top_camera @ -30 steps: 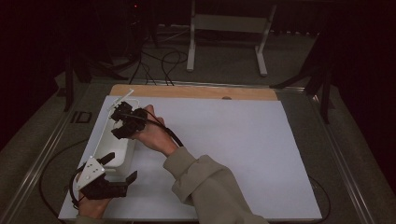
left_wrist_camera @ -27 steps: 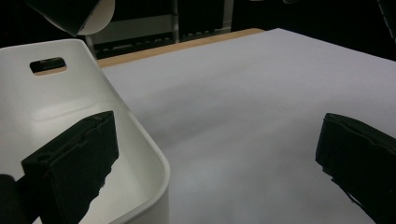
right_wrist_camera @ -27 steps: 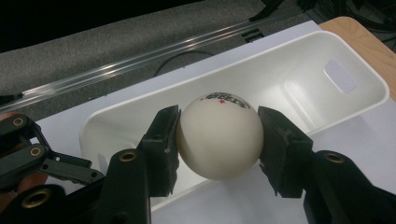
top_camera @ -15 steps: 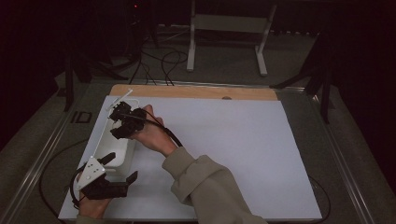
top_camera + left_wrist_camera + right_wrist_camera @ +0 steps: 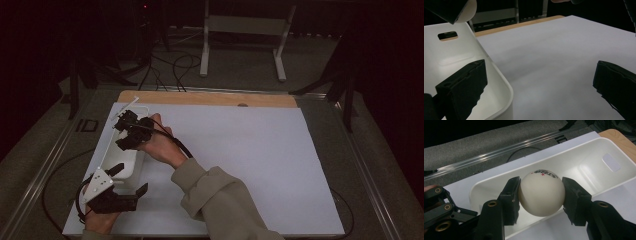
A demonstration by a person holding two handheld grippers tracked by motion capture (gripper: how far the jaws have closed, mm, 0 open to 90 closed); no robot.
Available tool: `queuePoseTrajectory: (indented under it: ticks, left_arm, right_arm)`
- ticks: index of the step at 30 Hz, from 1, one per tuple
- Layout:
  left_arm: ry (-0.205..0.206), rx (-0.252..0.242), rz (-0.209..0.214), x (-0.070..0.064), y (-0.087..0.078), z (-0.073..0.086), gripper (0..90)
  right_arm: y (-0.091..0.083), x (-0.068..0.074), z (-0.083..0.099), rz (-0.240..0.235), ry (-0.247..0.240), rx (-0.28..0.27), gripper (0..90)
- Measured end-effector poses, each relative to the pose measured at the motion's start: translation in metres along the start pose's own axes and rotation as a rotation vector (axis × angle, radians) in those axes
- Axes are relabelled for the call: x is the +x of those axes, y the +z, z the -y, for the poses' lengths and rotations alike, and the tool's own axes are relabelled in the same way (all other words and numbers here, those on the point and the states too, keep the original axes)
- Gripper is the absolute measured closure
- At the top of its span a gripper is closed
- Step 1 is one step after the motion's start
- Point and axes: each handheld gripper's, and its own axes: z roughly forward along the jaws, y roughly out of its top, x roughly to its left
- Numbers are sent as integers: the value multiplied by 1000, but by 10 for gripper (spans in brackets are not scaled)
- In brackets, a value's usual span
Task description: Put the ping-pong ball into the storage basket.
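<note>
My left gripper [image 5: 131, 181] low at near-left table edge, jaws wide apart, one jaw inside white bin [image 5: 131, 165], holding nothing. My right gripper [image 5: 541, 195] over same bin, jaws clamped on white ball [image 5: 541, 196], above bin interior.

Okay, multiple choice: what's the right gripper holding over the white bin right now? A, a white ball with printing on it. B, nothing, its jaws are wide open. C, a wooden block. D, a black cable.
A: in the right gripper view the right gripper has its two jaws pressed on either side of a white ball with dark print on top, above the white bin.
</note>
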Motion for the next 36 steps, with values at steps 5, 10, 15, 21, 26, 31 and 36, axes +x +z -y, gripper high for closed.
queuePoseTrajectory:
  ticks: [5, 10, 15, 21, 26, 31, 36]
  left_arm:
    - [-1, -1, 1, 0, 0, 0, 0]
    - [-1, 0, 1, 0, 0, 0, 0]
    - [0, -1, 1, 0, 0, 0, 0]
    - [0, -3, 1, 0, -1, 0, 0]
    - [1, -1, 1, 0, 0, 0, 0]
    - [1, -3, 2, 0, -1, 0, 0]
    - [2, -3, 1, 0, 0, 0, 0]
  right_arm:
    - [3, 2, -2, -5, -2, 6, 506]
    - [4, 2, -3, -6, -2, 3, 505]
    - [5, 4, -5, -9, 1, 0, 505]
    - [8, 3, -5, -5, 12, 2, 500]
    - [10, 1, -4, -33, 34, -4, 322]
    - [11, -1, -4, 4, 56, -11, 104]
    - [8, -2, -2, 27, 45, 0, 92]
